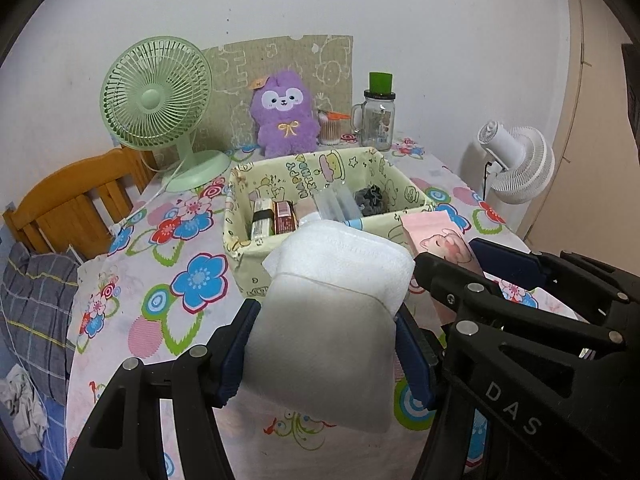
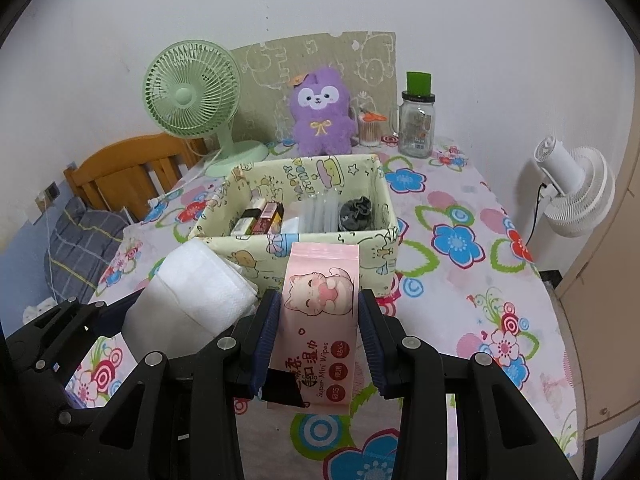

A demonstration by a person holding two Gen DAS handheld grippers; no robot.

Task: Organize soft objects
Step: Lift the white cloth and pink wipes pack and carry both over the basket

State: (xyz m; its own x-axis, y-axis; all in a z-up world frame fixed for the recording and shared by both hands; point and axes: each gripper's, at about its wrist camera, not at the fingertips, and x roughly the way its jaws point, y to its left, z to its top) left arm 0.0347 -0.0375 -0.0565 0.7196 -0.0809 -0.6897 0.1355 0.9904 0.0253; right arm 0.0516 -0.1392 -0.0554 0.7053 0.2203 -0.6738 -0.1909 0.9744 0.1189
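My left gripper [image 1: 324, 336] is shut on a white pack of soft tissues [image 1: 332, 312] and holds it above the table, just in front of the yellow fabric basket [image 1: 244, 248]. My right gripper [image 2: 318, 320] is shut on a pink pack of wet wipes [image 2: 320, 312] with a cat print, held in front of the basket [image 2: 376, 252]. The white pack [image 2: 192, 300] shows at the left of the right wrist view. The pink pack [image 1: 444, 240] shows at the right of the left wrist view. The basket holds small boxes, a clear pack and a dark scrunchie [image 2: 356, 212].
A purple plush toy [image 1: 284, 116], a green desk fan [image 1: 160, 100], a glass jar with a green lid [image 1: 378, 116] and a cotton swab tub [image 1: 330, 126] stand behind the basket. A wooden chair [image 1: 72, 204] is at the left, a white fan [image 1: 520, 164] at the right.
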